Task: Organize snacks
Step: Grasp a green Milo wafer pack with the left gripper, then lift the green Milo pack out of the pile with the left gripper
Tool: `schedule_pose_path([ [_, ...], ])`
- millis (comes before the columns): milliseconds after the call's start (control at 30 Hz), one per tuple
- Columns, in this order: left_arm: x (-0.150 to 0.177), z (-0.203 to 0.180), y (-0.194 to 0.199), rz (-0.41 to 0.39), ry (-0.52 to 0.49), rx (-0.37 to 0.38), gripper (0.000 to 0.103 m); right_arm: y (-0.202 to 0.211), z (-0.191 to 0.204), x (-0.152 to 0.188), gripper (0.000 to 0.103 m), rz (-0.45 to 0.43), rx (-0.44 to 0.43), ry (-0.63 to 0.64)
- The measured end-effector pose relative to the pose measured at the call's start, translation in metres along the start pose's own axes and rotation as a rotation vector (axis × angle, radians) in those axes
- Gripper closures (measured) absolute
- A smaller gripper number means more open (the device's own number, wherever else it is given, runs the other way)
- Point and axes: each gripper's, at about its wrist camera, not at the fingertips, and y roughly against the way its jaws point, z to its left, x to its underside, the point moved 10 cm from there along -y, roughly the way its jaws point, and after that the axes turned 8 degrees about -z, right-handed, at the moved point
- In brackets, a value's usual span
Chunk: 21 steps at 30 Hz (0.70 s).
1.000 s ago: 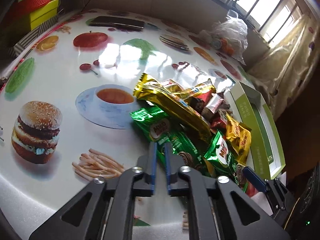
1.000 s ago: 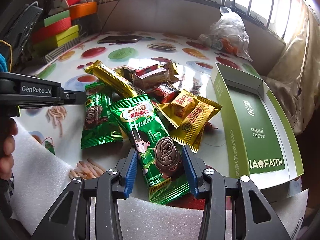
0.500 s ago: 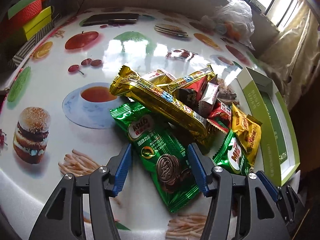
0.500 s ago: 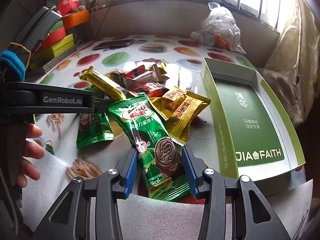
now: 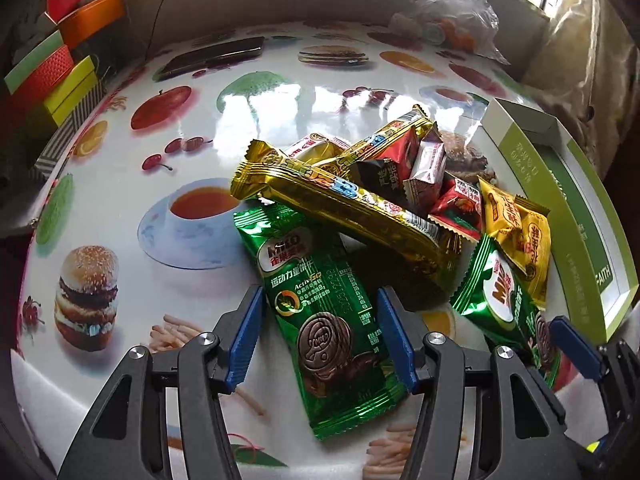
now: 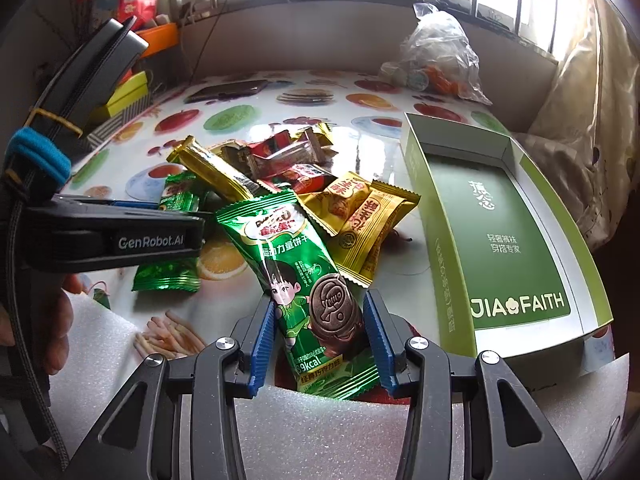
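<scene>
A pile of snack packets lies mid-table: a long gold bar (image 5: 344, 208), small red packets (image 5: 456, 204), yellow packets (image 5: 516, 228) and two green Milo biscuit packets. My left gripper (image 5: 318, 332) is open, its blue pads either side of one green Milo packet (image 5: 320, 312) without touching it. My right gripper (image 6: 320, 340) is open around the lower end of the other green Milo packet (image 6: 296, 264). The pads look close to its edges. An open green box (image 6: 504, 232) lies to the right of the pile.
The table (image 5: 120, 160) has a glossy food-print cover. A phone (image 5: 216, 58) lies at the back, a clear plastic bag (image 6: 432, 60) at the back right, stacked coloured boxes (image 5: 56, 76) at the left. White foam (image 6: 320, 432) covers the near edge.
My left gripper opened from shut and moved in over the green Milo packet, which now lies between its pads. My right gripper stayed open around its packet, with the view shifted slightly.
</scene>
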Motion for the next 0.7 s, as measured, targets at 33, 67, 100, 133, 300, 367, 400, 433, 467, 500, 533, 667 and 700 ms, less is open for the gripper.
schedule_pose_path([
  [33, 0.000, 0.001, 0.001, -0.003, -0.001, -0.002, 0.051, 0.000, 0.000, 0.000, 0.061, -0.001, -0.001, 0.000],
  [67, 0.000, 0.002, 0.001, -0.004, 0.001, 0.000, 0.055, 0.001, 0.000, 0.000, 0.061, -0.002, -0.002, 0.000],
  [100, 0.000, 0.003, 0.002, -0.006, 0.000, -0.004, 0.059, 0.002, 0.001, 0.000, 0.061, -0.002, -0.003, 0.001],
  [133, 0.000, 0.004, 0.003, -0.006, 0.000, -0.001, 0.060, 0.002, 0.002, 0.000, 0.061, -0.002, -0.003, 0.002],
  [300, 0.003, 0.006, 0.007, -0.013, 0.010, 0.015, 0.063, 0.003, 0.005, 0.000, 0.061, -0.003, -0.001, 0.007],
  [367, 0.005, 0.008, 0.009, -0.015, 0.020, 0.027, 0.063, 0.004, 0.006, -0.001, 0.061, -0.007, 0.001, 0.009],
  [400, 0.006, 0.008, 0.010, -0.015, 0.024, 0.033, 0.064, 0.005, 0.006, -0.002, 0.061, -0.008, 0.000, 0.009],
  [433, 0.006, 0.008, 0.012, -0.015, 0.027, 0.038, 0.064, 0.006, 0.006, -0.002, 0.061, -0.010, 0.000, 0.010],
  [467, 0.008, 0.008, 0.014, -0.016, 0.031, 0.047, 0.064, 0.007, 0.007, -0.002, 0.061, -0.011, 0.000, 0.010],
  [500, 0.009, 0.008, 0.016, -0.017, 0.033, 0.053, 0.064, 0.007, 0.008, -0.003, 0.061, -0.013, -0.001, 0.011],
  [533, 0.011, 0.009, 0.018, -0.020, 0.036, 0.055, 0.064, 0.009, 0.009, -0.004, 0.061, -0.018, -0.006, 0.013],
  [667, 0.012, 0.012, 0.029, -0.037, 0.048, 0.068, 0.064, 0.014, 0.013, -0.006, 0.061, -0.032, -0.013, 0.019],
  [700, 0.012, 0.013, 0.033, -0.045, 0.047, 0.070, 0.064, 0.015, 0.014, -0.007, 0.061, -0.035, -0.014, 0.019],
])
